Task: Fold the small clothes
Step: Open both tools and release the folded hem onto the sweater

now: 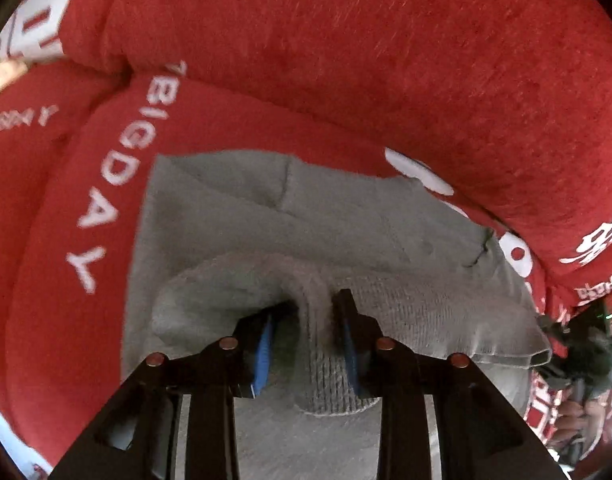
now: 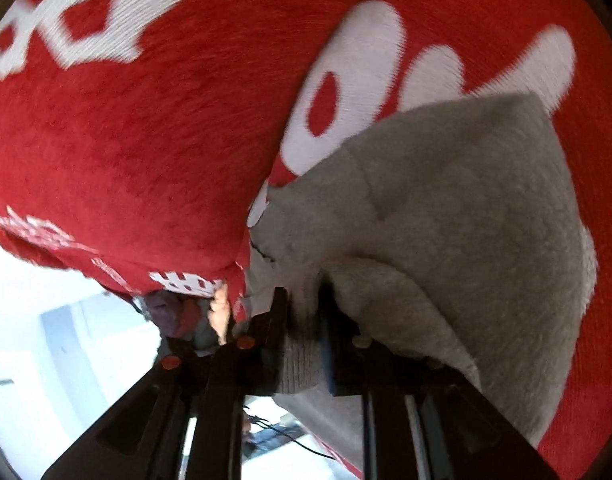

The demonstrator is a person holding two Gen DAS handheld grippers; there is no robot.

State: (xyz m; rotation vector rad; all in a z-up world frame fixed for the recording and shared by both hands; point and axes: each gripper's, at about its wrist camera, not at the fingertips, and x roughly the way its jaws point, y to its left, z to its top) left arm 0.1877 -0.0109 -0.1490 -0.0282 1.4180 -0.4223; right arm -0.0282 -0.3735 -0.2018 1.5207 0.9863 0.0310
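Grey ribbed-knit sock (image 1: 329, 376); under it a red blanket (image 1: 345, 60) with white lettering; gripper pads (image 1: 262, 354) blue.

A red blanket (image 1: 345, 60) with a fuzzy nap fills most of the left wrist view and bulges into thick rolls and folds. White capital letters run along one fold at the left, reading "BIGDAY" (image 1: 106, 184), and a fainter line of small white print sits further left, too blurred to read. Large white block shapes show at the top left corner (image 1: 38, 12) and white characters at the right edge (image 1: 597, 240).

In the right wrist view the same red blanket (image 2: 126, 140) carries big rounded white shapes (image 2: 353, 80). Below its hanging edge lies a bright, whitish room background (image 2: 46, 340), blurred, with a thin dark cable (image 2: 302, 446) near the bottom.
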